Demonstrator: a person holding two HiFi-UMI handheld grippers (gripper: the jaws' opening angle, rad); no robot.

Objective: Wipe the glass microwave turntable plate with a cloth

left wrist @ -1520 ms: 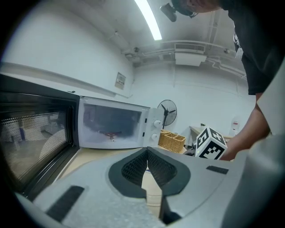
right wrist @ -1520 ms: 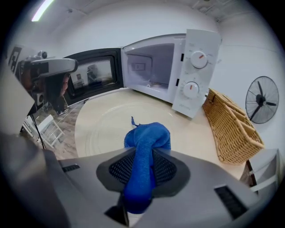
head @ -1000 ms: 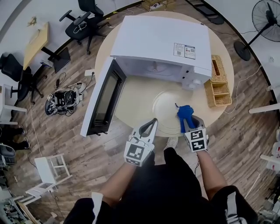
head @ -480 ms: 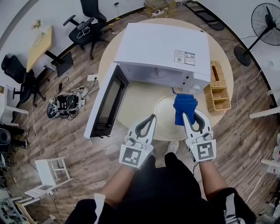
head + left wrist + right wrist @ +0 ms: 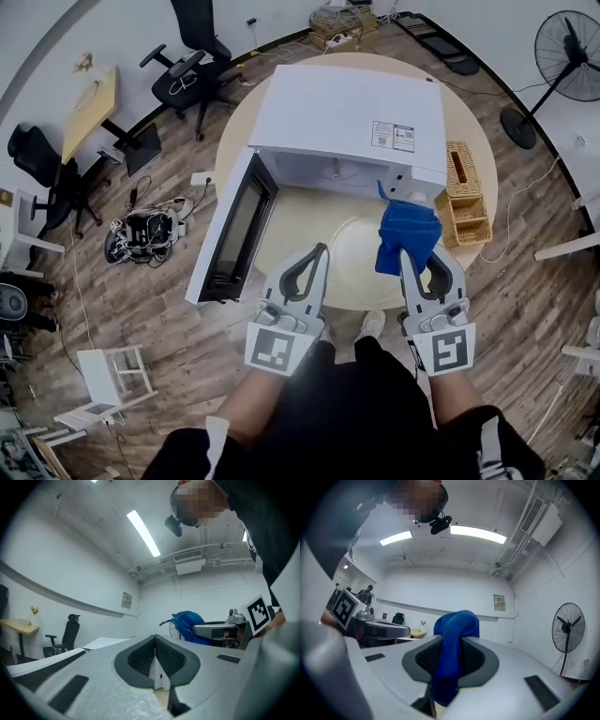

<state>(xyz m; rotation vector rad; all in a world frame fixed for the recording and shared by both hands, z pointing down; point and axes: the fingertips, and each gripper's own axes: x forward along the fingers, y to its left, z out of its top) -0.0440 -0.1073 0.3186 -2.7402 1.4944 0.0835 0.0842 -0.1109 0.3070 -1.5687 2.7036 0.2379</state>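
Head view: clear round glass turntable plate [image 5: 354, 249] lies flat on the round beige bench [image 5: 291, 211], out of the white microwave [image 5: 347, 112], between its open cavity and the bench's near edge. Right tool [image 5: 424, 272] pinches a bunched blue cloth [image 5: 408, 234]. The cloth overlaps the plate's right rim as seen from above. Left tool [image 5: 317, 255] is near the plate's left rim, over the near edge. Open door [image 5: 230, 230] hangs off the bench's left edge; wicker basket [image 5: 466, 187] sits at the right edge, clear of the plate.

Left gripper view: jaws pressed together, nothing between them. It looks out level across the room, no plate in frame.

Right gripper view: jaws clamped on the cloth, which bulges above the tips with a tail hanging below. Also aimed at wall and ceiling, no plate visible.

My read: cloth is lifted off the glass. The plate is below the cloth and mostly to its left, and the right tool is the working one. Next move probably needs a downward pitch, then a leftward sweep.
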